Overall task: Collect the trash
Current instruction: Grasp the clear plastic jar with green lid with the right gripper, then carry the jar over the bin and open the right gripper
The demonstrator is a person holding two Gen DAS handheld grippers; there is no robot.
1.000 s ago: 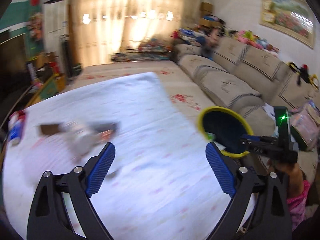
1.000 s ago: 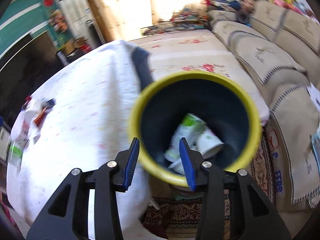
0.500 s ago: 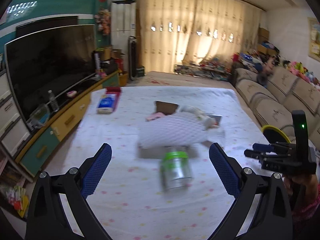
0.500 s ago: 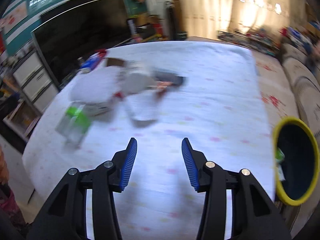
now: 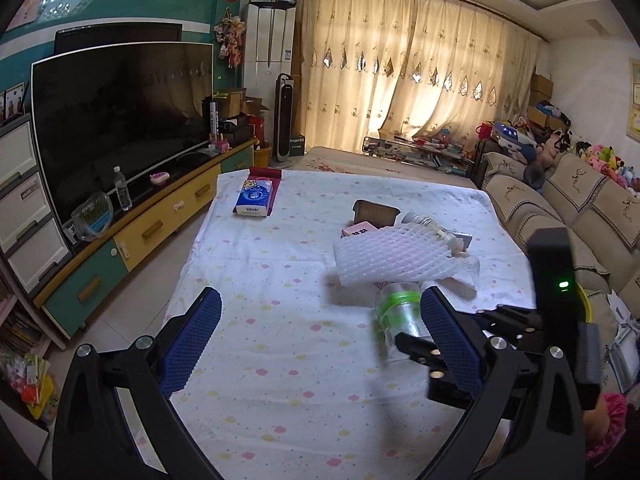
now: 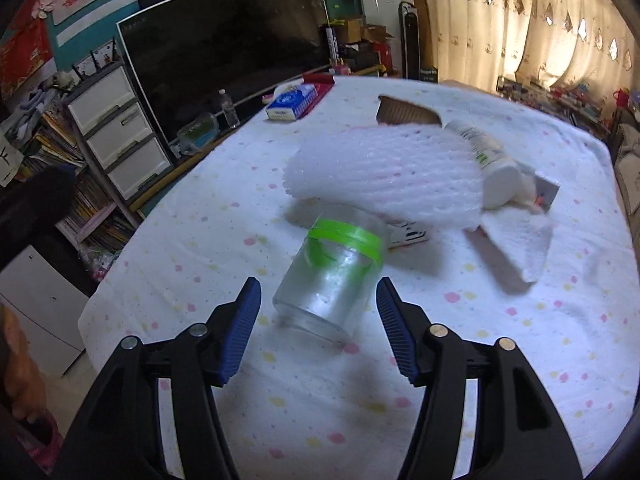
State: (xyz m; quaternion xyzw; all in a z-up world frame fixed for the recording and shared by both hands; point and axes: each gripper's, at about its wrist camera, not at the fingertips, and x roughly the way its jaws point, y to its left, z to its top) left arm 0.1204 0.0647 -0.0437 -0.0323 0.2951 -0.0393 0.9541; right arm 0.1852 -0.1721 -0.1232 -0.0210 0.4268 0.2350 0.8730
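While lying sideways, clear jar [image 6: 330,270] sits between right claw [image 6: 318,320] fingers.

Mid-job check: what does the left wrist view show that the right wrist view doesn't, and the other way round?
Only the left wrist view shows the right gripper from outside, reaching at the jar, plus the beige sofa and the bin's yellow rim. Only the right wrist view shows the clear plastic jar with a green band lying on its side between the open right gripper's blue pads, not yet gripped. Both show the jar, white foam netting, blue tissue pack, brown tray and white bottle.
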